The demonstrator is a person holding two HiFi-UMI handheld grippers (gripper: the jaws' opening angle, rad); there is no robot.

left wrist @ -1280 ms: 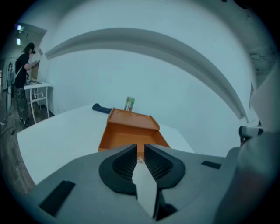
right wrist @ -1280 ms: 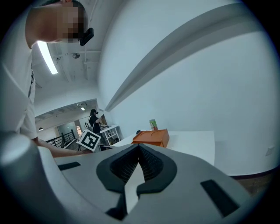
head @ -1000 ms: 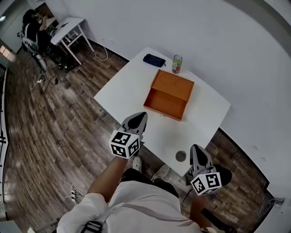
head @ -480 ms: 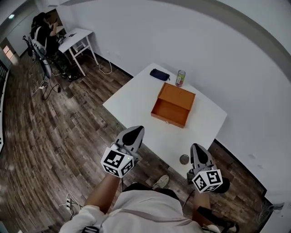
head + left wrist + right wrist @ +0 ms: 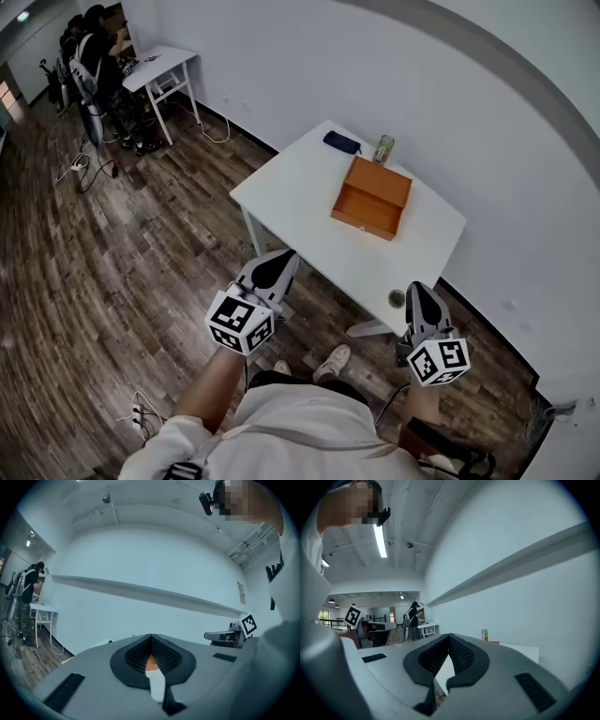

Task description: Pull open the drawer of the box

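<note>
**Retreat from the table, drawer left open**

Distance is what has changed. Over the last second the person has backed off, so the table [image 5: 300,192] shows smaller and farther away. Both claws, a second ago over its near edge, now hang over the floor [image 5: 122,244].

The left gripper [image 5: 277,265] has its jaws pressed together on nothing. The right gripper [image 5: 420,300] is the same, closed and empty. Both are well apart from the box [image 5: 384,180].

The box sits by the table's far edge. Its drawer [image 5: 364,210] stands out toward the near edge and looks empty, as it did a second ago. By this showing the pull is likely done and the person is leaving.

On the table, a dark pouch [image 5: 342,142] lies at the far left corner. A can [image 5: 383,148] stands just beside the box, and a small grey disc [image 5: 397,298] sits at the near right corner.

In the room, people [image 5: 89,37] work at a small desk [image 5: 159,67] far left, cables trail over the wood floor, and a plain white wall [image 5: 309,66] runs behind the table.
</note>
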